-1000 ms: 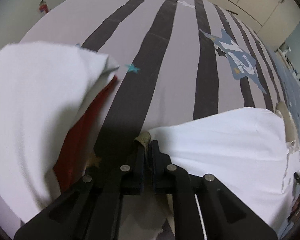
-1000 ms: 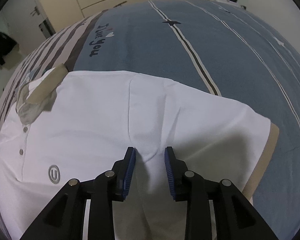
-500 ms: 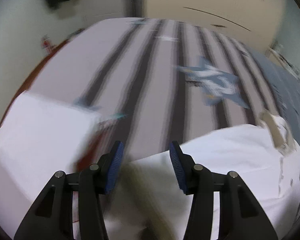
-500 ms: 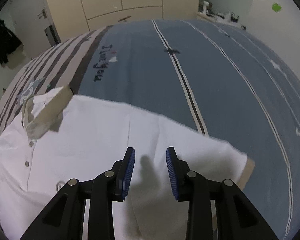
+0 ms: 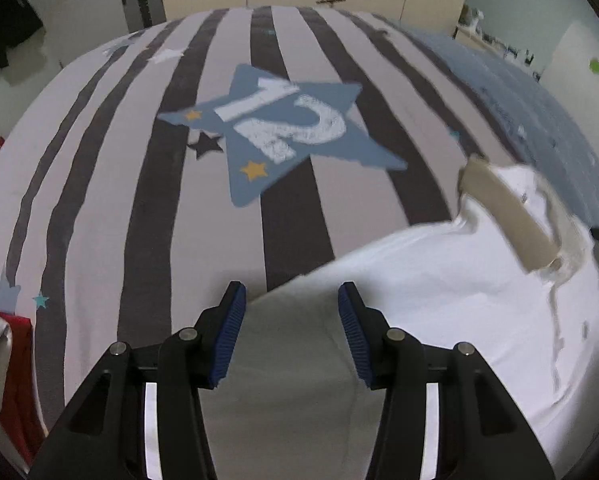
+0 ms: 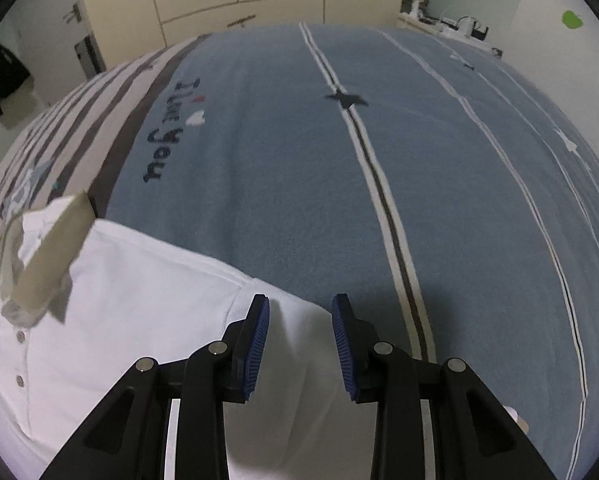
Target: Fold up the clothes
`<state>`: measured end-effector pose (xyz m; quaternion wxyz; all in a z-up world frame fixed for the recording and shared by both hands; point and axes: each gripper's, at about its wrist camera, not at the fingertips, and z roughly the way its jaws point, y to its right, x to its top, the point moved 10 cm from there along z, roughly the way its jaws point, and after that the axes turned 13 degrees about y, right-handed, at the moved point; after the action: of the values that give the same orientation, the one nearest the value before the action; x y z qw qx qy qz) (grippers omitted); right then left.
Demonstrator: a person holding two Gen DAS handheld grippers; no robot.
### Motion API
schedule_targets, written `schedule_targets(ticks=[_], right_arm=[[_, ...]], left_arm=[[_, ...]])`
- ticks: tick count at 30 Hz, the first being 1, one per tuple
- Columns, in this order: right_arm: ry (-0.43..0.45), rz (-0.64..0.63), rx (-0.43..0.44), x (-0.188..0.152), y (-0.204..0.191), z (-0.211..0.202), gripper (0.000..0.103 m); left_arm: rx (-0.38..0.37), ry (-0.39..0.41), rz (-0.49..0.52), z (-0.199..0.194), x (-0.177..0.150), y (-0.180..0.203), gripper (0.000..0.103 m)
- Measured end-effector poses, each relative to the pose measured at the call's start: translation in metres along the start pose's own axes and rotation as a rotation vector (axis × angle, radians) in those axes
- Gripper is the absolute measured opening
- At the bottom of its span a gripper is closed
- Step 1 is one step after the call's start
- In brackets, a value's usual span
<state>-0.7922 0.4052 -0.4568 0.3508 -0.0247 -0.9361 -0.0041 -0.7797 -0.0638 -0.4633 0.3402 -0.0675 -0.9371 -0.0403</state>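
1. The shirt [image 5: 451, 288], a white polo with a tan collar [image 5: 503, 216], lies face up on the bed [image 5: 147, 184]; buttons and placket show in the right wrist view, and its body spreads toward the cameras.
2. The left gripper [image 5: 289, 320] hangs over the shirt's left shoulder edge, on the side away from the collar. Its jaws are spread wide with nothing between them.
3. The right gripper [image 6: 299, 332] hangs over the shirt's other shoulder, past the collar [image 6: 47, 256] from the left gripper. Its jaws are also spread and hold no cloth.
4. Near the shirt's left side a red cloth [image 5: 17, 360] and a bit of white cloth lie at the bed's edge; what they are, I cannot tell.
5. Step in hand, as I judge it: both claws are free above the two shoulders, between grasps. No sleeve shows spread out from the shoulders, so the sides may be tucked in, or simply out of view.
6. A next grasp calls for lowering each claw onto a cloth edge beside the collar, pinching a single fold cleanly, and moving both in step so the shirt stays square.
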Motion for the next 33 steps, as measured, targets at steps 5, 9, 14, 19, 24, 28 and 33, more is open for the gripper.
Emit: schedule_targets(ticks=[5,9,14,19,24,28,33], right_arm=[[-0.033,0.016,-0.005,-0.009,0.002,0.013,0.030],[-0.034,0.048,-0.003,-0.008,0.005,0.019,0.030],[-0.033,0.041,-0.016,-0.006,0.005,0.022,0.030],[-0.031,0.032,-0.007,-0.007,0.007,0.023,0.030],[-0.026,0.017,0.007,-0.007,0.006,0.024,0.030],[-0.007,0.025,-0.031,-0.006,0.013,0.017,0.030],[0.059,0.012,-0.006,-0.007,0.003,-0.013,0.030]], left_arm=[[0.009,-0.003,-0.061,0.020,0.000,-0.008,0.027],[0.019,-0.003,-0.058,0.024,0.011,-0.009,0.007],[0.041,0.011,-0.086,0.027,0.032,-0.018,0.006],[0.148,-0.012,-0.123,0.039,0.026,-0.055,0.006],[0.131,0.023,-0.153,0.020,0.029,-0.065,0.006],[0.082,0.055,-0.162,0.000,0.029,-0.061,0.006],[-0.064,0.070,-0.128,-0.033,0.011,-0.020,0.006]])
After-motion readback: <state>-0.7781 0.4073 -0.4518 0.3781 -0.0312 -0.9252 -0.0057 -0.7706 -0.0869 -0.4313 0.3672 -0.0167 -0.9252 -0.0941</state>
